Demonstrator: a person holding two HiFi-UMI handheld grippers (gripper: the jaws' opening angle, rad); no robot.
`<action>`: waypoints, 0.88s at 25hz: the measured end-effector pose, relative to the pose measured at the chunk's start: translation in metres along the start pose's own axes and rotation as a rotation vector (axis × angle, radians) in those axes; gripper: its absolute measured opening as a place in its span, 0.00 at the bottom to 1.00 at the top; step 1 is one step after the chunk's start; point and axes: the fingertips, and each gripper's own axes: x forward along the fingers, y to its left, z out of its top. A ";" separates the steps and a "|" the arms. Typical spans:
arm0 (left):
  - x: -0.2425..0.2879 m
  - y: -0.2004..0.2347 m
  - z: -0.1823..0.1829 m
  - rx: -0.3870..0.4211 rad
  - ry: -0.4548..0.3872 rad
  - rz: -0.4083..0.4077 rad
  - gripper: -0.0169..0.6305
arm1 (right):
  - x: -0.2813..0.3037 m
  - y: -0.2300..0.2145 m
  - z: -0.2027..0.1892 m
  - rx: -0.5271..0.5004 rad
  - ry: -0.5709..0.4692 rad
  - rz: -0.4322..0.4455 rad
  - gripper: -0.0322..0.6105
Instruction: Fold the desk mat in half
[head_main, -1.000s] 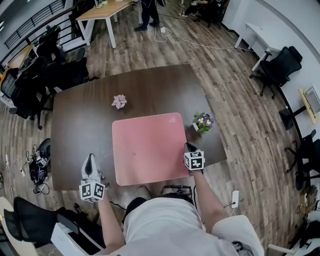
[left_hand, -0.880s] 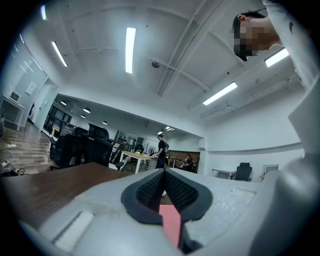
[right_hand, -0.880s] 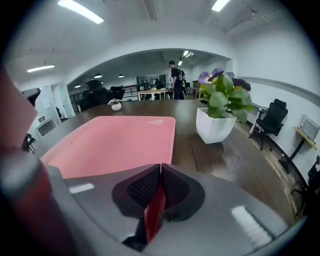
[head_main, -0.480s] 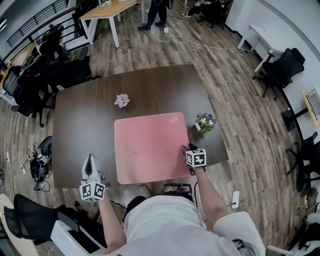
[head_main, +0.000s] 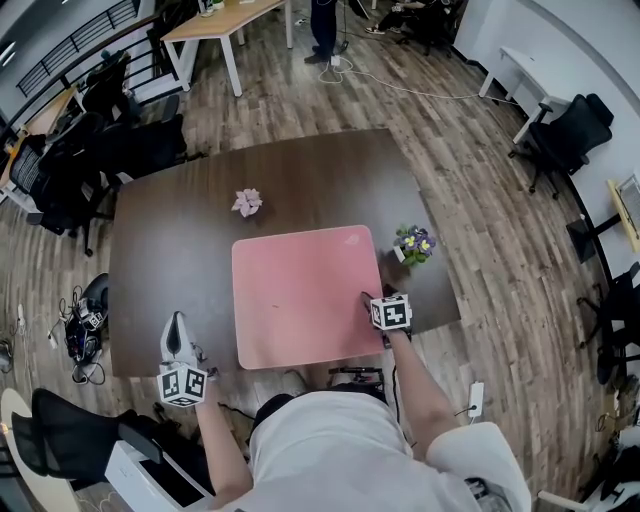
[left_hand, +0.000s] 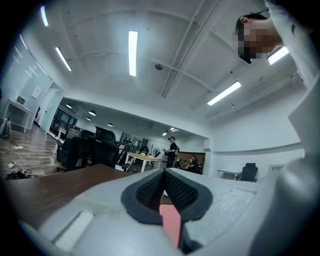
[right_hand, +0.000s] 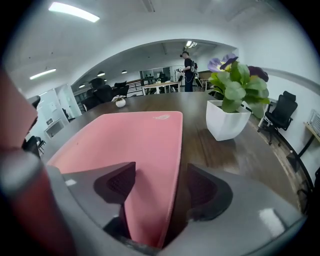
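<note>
The pink desk mat (head_main: 300, 295) lies flat on the dark brown table (head_main: 170, 260), close to the front edge. My right gripper (head_main: 368, 298) is at the mat's right edge, near its front corner. In the right gripper view the mat (right_hand: 135, 140) runs away from me, and its right edge passes between the jaws of the right gripper (right_hand: 160, 182). These jaws are opening and the pads do not press on the mat. My left gripper (head_main: 177, 322) hovers at the table's front left, off the mat. Tilted upward, the left gripper (left_hand: 164, 172) is shut, with nothing between its pads.
A potted plant with purple flowers (head_main: 410, 243) stands just right of the mat's far corner; it shows large and close, the pot (right_hand: 231, 107) to my right. A small pink flower ornament (head_main: 246, 203) sits beyond the mat. Office chairs and desks surround the table.
The right gripper's jaws have gone from shut to wide apart at the mat's right edge. The left gripper has stayed in place.
</note>
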 end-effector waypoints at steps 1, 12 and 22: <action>0.000 -0.001 0.000 -0.003 0.000 0.000 0.03 | 0.000 0.000 0.000 0.001 0.001 -0.005 0.56; 0.005 -0.011 -0.004 -0.023 0.003 -0.029 0.03 | -0.002 0.010 0.003 0.028 -0.032 -0.023 0.42; 0.004 -0.020 -0.018 -0.055 0.020 -0.050 0.03 | 0.003 0.028 0.006 -0.023 -0.006 0.048 0.15</action>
